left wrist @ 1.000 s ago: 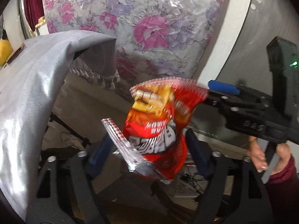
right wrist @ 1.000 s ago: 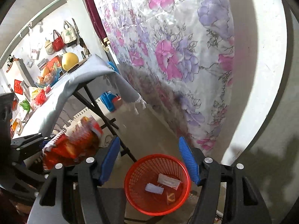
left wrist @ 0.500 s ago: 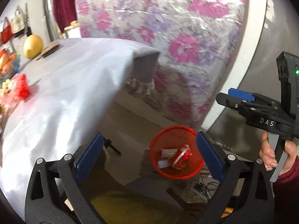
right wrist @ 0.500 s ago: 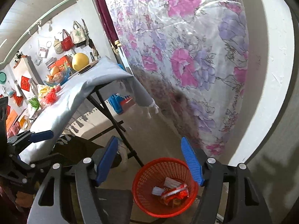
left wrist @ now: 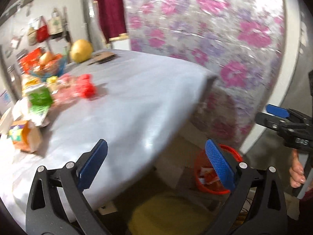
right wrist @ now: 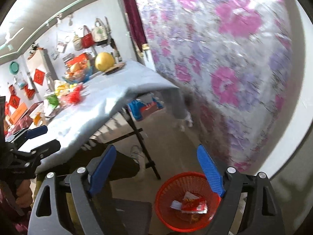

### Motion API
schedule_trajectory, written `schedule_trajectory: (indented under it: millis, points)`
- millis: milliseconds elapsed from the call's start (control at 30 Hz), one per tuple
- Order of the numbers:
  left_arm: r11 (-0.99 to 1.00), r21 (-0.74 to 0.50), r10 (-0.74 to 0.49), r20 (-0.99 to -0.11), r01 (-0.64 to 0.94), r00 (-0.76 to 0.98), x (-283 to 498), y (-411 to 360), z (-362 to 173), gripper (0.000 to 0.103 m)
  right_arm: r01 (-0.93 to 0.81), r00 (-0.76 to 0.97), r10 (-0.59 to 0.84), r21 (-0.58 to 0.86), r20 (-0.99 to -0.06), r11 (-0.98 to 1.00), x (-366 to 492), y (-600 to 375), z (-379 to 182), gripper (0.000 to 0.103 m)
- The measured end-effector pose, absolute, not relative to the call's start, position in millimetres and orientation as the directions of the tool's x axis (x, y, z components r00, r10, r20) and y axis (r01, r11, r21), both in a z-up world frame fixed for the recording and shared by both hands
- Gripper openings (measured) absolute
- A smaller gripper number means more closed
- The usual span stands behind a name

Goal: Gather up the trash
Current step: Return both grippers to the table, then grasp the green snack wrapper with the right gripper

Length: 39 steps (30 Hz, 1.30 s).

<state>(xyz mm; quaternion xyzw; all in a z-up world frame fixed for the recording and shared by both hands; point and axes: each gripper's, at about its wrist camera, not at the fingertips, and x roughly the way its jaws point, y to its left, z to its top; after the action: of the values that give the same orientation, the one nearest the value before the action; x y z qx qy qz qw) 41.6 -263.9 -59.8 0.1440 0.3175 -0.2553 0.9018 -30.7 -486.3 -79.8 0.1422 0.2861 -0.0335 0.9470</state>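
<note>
A red mesh trash basket [right wrist: 166, 205] stands on the floor beside the table; it also shows in the left wrist view [left wrist: 233, 152]. A red snack bag [right wrist: 193, 207] and white wrappers lie inside it. My left gripper [left wrist: 156, 164] is open and empty over the near edge of the grey-clothed table [left wrist: 127, 101]. My right gripper [right wrist: 156, 172] is open and empty above the floor, up and left of the basket. Several wrappers lie on the table's left side: a red one [left wrist: 86, 86], a green packet [left wrist: 39, 99] and an orange packet [left wrist: 21, 137].
A yellow pomelo [left wrist: 81, 51] and a blue fruit bowl [left wrist: 47, 64] stand at the table's far end. A floral-covered mattress [right wrist: 225, 68] leans on the wall to the right. Black folding table legs [right wrist: 144, 148] stand near the basket. Bags hang on the back wall.
My left gripper opened and the red snack bag dropped into the basket. Both grippers then swung up and left, toward the table top.
</note>
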Motion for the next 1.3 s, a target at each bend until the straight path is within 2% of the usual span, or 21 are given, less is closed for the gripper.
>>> schedule_trajectory:
  millis: [133, 267, 433, 533, 900, 1100, 1300]
  points:
    - [0.891, 0.079, -0.302, -0.633, 0.447, 0.713, 59.8, -218.9, -53.8, 0.096, 0.074, 0.845, 0.067, 0.240, -0.531, 0.968, -18.9, -458.5, -64.7, 0.086]
    - [0.956, 0.006, -0.224, -0.626, 0.292, 0.747, 86.7, -158.6, -44.1, 0.096, 0.002, 0.849, 0.124, 0.237, -0.514, 0.972, -6.7, -429.4, -52.6, 0.091]
    - [0.980, -0.112, -0.197, -0.621, 0.162, 0.759, 120.7, -96.0, -27.9, 0.096, -0.083, 0.841, 0.188, 0.222, -0.508, 0.972, 14.4, -390.8, -40.6, 0.091]
    - [0.985, -0.137, -0.170, -0.640, 0.107, 0.749, 142.9, -74.8, -27.1, 0.096, -0.134, 0.832, 0.230, 0.221, -0.505, 0.966, 32.2, -368.2, -32.7, 0.092]
    - [0.994, -0.101, -0.049, -0.708, -0.032, 0.705, 163.3, -2.9, -54.6, 0.096, -0.269, 0.783, 0.338, 0.206, -0.523, 0.941, 101.0, -297.4, -16.6, 0.092]
    - [0.976, -0.209, -0.100, -0.697, -0.068, 0.710, 146.2, 43.8, -62.1, 0.096, -0.333, 0.738, 0.397, 0.218, -0.545, 0.917, 144.6, -256.3, -17.4, 0.092]
    - [0.993, -0.099, -0.014, -0.666, -0.070, 0.746, 141.1, 36.5, -62.4, 0.096, -0.386, 0.670, 0.464, 0.261, -0.579, 0.885, 191.8, -212.4, -17.5, 0.092]
